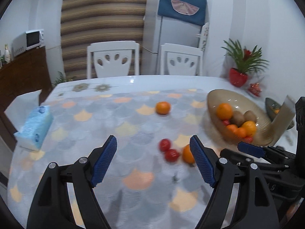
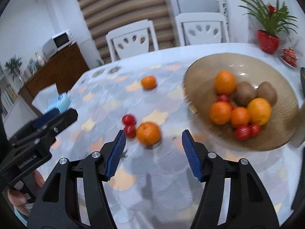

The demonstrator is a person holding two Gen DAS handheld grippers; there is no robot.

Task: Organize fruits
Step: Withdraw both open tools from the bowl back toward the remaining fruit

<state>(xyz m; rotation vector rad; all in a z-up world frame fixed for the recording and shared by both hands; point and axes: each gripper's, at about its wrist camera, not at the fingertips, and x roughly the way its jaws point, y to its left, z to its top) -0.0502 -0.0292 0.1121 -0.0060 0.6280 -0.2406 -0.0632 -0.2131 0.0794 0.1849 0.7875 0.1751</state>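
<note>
From the left wrist, the left gripper (image 1: 153, 143) hangs over the patterned table (image 1: 85, 126) with its jaws spread wide and nothing between them; two tomatoes (image 1: 168, 149) and an orange (image 1: 187, 154) lie just beyond its tips, a lone orange (image 1: 163, 107) farther off, the glass fruit bowl (image 1: 215, 100) to the right, a tissue pack (image 1: 35, 126) to the left.

From the right wrist, the right gripper (image 2: 154, 135) is likewise released and empty; the near orange (image 2: 148, 133) sits just ahead of its fingers, touching a tomato (image 2: 130, 130); the bowl (image 2: 198, 76) holds oranges, kiwis and tomatoes.
</note>
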